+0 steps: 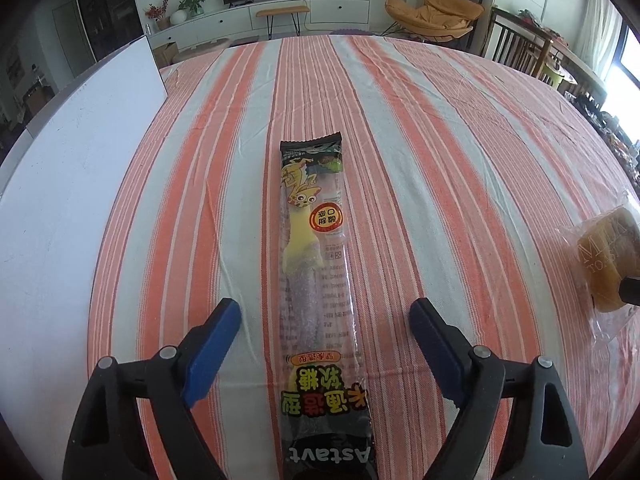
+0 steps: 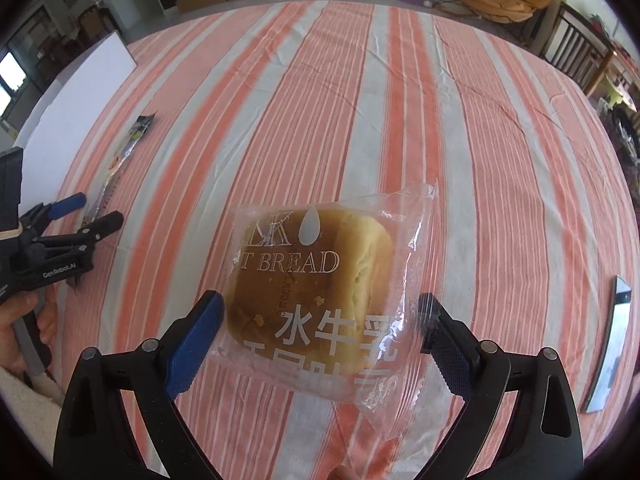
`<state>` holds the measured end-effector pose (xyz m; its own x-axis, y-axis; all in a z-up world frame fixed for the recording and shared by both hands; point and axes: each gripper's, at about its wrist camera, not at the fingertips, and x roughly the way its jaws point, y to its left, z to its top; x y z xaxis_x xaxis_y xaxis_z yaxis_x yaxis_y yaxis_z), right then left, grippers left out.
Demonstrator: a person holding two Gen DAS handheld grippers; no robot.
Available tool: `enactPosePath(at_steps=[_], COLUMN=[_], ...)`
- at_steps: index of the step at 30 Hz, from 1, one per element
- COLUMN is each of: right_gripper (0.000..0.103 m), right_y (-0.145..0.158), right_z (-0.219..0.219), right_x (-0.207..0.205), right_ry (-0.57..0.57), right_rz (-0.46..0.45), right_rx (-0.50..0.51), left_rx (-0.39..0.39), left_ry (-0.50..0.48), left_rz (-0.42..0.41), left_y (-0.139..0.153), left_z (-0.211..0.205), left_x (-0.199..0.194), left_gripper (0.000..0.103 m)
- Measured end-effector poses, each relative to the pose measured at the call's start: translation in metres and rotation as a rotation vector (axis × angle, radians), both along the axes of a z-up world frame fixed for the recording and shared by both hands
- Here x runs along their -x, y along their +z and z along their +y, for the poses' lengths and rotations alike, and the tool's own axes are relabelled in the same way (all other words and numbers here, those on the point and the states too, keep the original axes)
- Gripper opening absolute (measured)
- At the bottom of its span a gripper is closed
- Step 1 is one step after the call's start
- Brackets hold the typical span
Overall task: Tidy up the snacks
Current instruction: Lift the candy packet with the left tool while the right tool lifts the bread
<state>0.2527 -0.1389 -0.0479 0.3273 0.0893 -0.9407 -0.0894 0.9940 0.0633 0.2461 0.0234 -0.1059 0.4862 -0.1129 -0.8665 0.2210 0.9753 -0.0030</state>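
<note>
A long gummy candy packet lies lengthwise on the striped tablecloth, its near end between my left gripper's open fingers. The left gripper is open and holds nothing. A wrapped milk toast bread in clear plastic lies on the cloth between my right gripper's open fingers; the pads stand beside the wrapper without squeezing it. The bread also shows at the right edge of the left wrist view. The candy packet and the left gripper show at the left of the right wrist view.
A white board lies along the table's left side. A flat shiny phone-like object lies on the cloth at the right. The orange and white striped tablecloth covers the table. Chairs and furniture stand beyond the far edge.
</note>
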Motion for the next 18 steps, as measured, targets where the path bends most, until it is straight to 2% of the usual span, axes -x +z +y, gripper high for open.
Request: enactPosePath(at_steps=[3,5,8,10,11,12,13,15,16,18], right_gripper=[0.097,0.097,0.097,0.097,0.097,0.097,0.098,0.098,0.098,0.098], right_y=[0.005,0.009,0.011,0.017,0.02,0.022,0.022,0.018,0.015,0.003], right_z=[0.003,0.004,0.003,-0.002,-0.006,-0.011,-0.014,-0.016,-0.013,-0.001], right_x=[0.004,0.007,0.008,0.008,0.009,0.008,0.007,0.004,0.001,-0.004], right_ry=[0.001,-0.01,-0.036,-0.072,-0.095,-0.122,-0.147,-0.179,-0.186,-0.165], right_rz=[-0.01,-0.028,-0.045,-0.066,-0.067,-0.054,-0.029,0.022,0.041,0.066], right_rx=[0.017,0.051,0.131,0.148,0.131,0.097,0.053,-0.019,-0.017,0.051], left_rx=[0.008,0.013,0.017,0.024,0.026,0.032,0.039,0.051,0.049,0.029], left_ry=[-0.001,0.004,0.0,0.004,0.005,0.007,0.015,0.022,0.022,0.014], left_rz=[-0.022,-0.035,-0.041,-0.046,-0.042,-0.034,-0.022,-0.019,-0.017,-0.013], left_y=[0.003,0.003,0.004,0.003,0.003,0.003,0.002,0.002,0.001,0.0], left_z=[0.001,0.003,0.004,0.008,0.008,0.009,0.012,0.013,0.012,0.009], left_x=[0.004,0.006,0.006,0.009,0.009,0.01,0.011,0.01,0.008,0.009], left_gripper=[0.066,0.062,0.062,0.063,0.068,0.078,0.082,0.084,0.084,0.085])
